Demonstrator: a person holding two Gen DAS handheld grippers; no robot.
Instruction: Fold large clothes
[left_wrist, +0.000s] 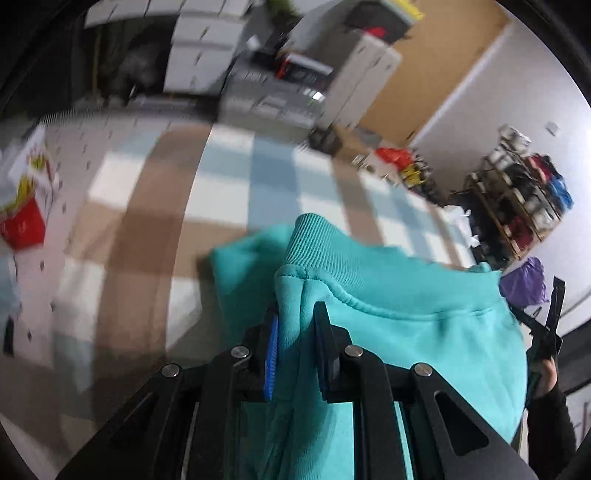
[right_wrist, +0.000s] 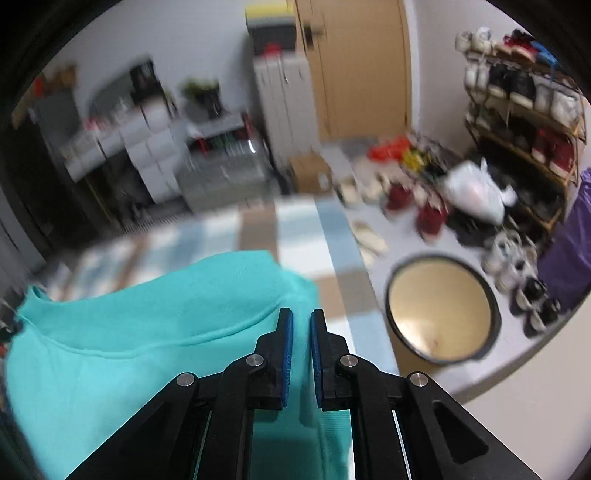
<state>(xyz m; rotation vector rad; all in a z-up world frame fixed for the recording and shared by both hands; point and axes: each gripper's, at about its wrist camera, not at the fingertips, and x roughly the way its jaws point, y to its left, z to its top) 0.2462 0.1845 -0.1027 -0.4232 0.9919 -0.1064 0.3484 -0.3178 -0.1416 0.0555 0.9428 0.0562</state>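
Spreading under everything: a checked cloth of pale blue, white and brown squares (left_wrist: 229, 177), covering what looks like a bed or table, which of the two not being clear through the blur. Standing beyond it: white stacked drawer units (left_wrist: 199, 48), a light wooden door (right_wrist: 362, 70) and a wooden shoe rack full of shoes (right_wrist: 524, 110). Lying on the grey floor: a round dark-rimmed basin with a cream inside (right_wrist: 441, 306), a white plastic bag (right_wrist: 472, 192) and scattered slippers.

Hanging lifted above the checked cloth: a large turquoise fleece sweatshirt with a ribbed band (left_wrist: 369, 306), stretched between both tools. Clamping one gathered edge of the turquoise sweatshirt, just below the ribbed band: the left gripper (left_wrist: 295, 325), black with blue pads, jaws clenched on a thick fold of fabric. Pinching the other edge: the right gripper (right_wrist: 301, 328), jaws nearly together with a thin layer of turquoise cloth running between the blue pads. Showing at the right margin of the left wrist view: part of the right gripper and a dark sleeve (left_wrist: 550, 424). Sagging between the two grips: the sweatshirt's seam line, curving in a shallow arc.
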